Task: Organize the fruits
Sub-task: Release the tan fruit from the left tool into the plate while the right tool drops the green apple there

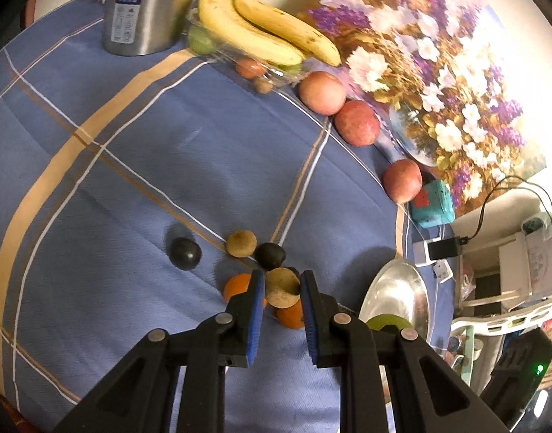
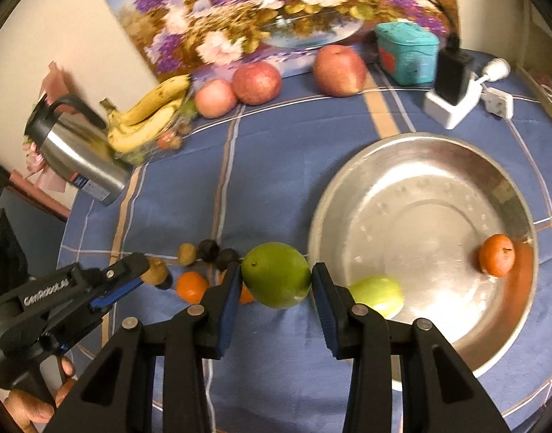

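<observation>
My left gripper (image 1: 282, 290) is shut on a small brown kiwi (image 1: 282, 288), held just above two oranges (image 1: 238, 285) on the blue cloth. It also shows in the right wrist view (image 2: 151, 270) at the left. My right gripper (image 2: 276, 278) is shut on a green mango (image 2: 276, 275) beside the rim of the metal bowl (image 2: 413, 151). The bowl holds an orange (image 2: 496, 254); a green reflection shows on its near wall. Another kiwi (image 1: 241, 243) and two dark round fruits (image 1: 185, 253) lie on the cloth.
Three apples (image 2: 256, 83) line the back edge by a flower painting (image 2: 276, 11). Bananas (image 1: 261, 32) sit on a clear tray next to a steel flask (image 1: 146, 7). A teal tin (image 2: 407, 52) and a charger (image 2: 452, 90) stand back right.
</observation>
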